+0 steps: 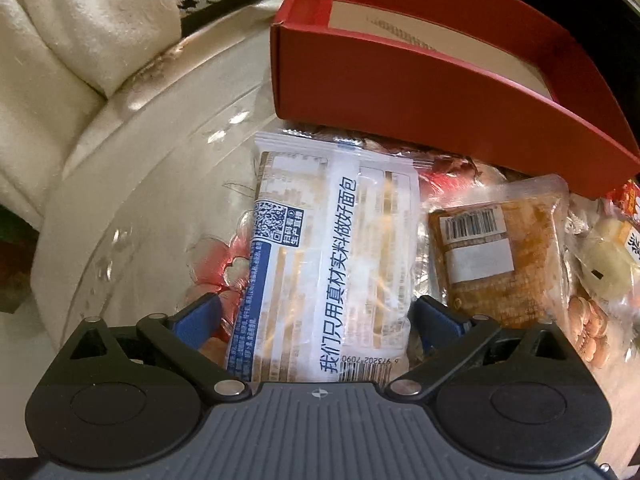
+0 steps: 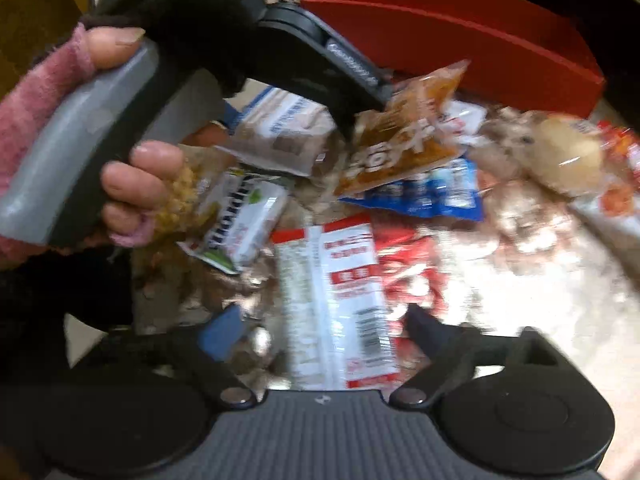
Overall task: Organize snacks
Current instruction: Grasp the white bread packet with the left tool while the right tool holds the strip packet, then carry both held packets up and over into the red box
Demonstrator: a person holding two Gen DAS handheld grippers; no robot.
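Observation:
A white bread packet with blue print (image 1: pixel 328 248) lies flat on the table, and my left gripper (image 1: pixel 318 316) stands open around its near end with a small gap at each blue pad. To its right lies an orange-brown snack packet (image 1: pixel 500 248). An open red box (image 1: pixel 400 92) stands just behind them. The right wrist view is blurred. There my right gripper (image 2: pixel 320 324) is open over a red-and-white packet (image 2: pixel 340 304), whose edges sit clear of both fingers. The red box (image 2: pixel 460 40) is at the far side.
Several loose packets crowd the flowered table cover (image 1: pixel 160 208): a green-and-white one (image 2: pixel 240 216), a blue one (image 2: pixel 432 192), a pale round bun (image 2: pixel 568 156). A hand in a pink fingerless glove (image 2: pixel 136 176) holds the other tool. White cloth (image 1: pixel 60 60) lies beyond the table's left edge.

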